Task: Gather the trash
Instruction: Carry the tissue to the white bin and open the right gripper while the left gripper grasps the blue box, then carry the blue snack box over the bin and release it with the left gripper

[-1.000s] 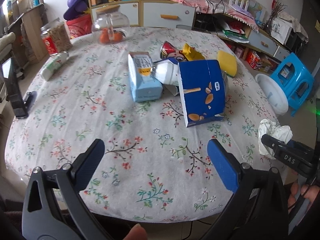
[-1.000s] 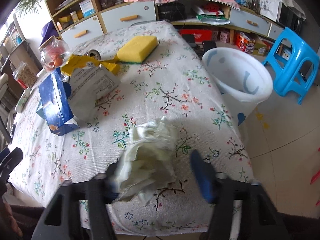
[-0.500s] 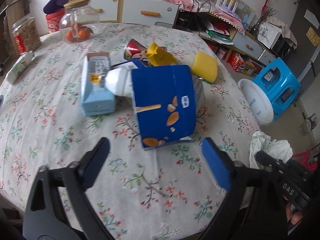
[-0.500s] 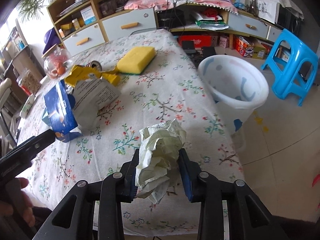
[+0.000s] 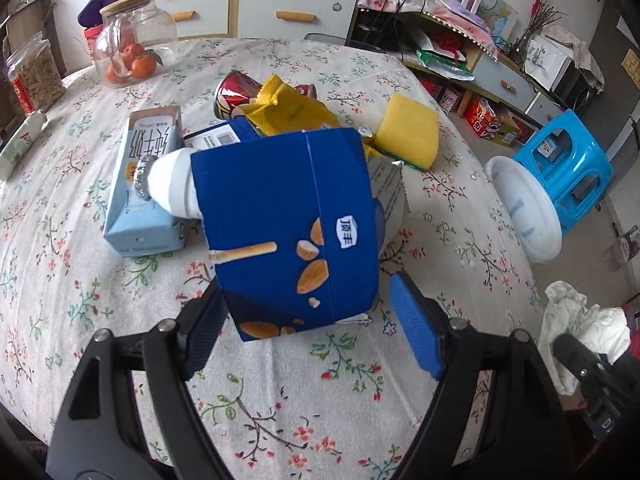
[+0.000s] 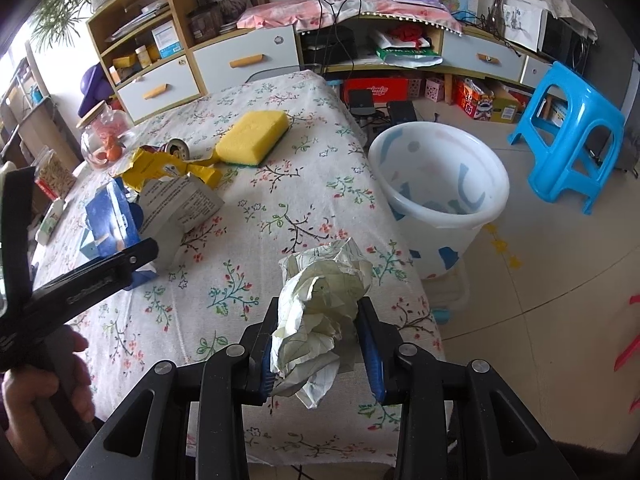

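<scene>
Two grippers are at work over a table covered in a floral tablecloth (image 5: 100,288). The right gripper (image 6: 320,344) pinches a crumpled wad of pale paper (image 6: 320,300) between its blue pads, the wad lifted clear of the cloth near the table's edge, with a white plastic bin (image 6: 440,184) on the floor just beyond that edge. The left gripper (image 5: 308,328) straddles the near end of a blue snack box (image 5: 288,216) lying on the table; its jaws have just been closing, the left pad looks to be against the box's side while the right pad stands just apart from it. Behind the box lie a white bottle (image 5: 172,184), a light blue milk carton (image 5: 144,176), a red can (image 5: 232,96), a yellow wrapper (image 5: 288,110) and a yellow sponge (image 5: 408,136). A glass jar of oranges (image 5: 132,48) stands at the far side. A blue stool (image 6: 568,136) sits past the bin. A hand (image 6: 44,384) grips the left tool's handle
</scene>
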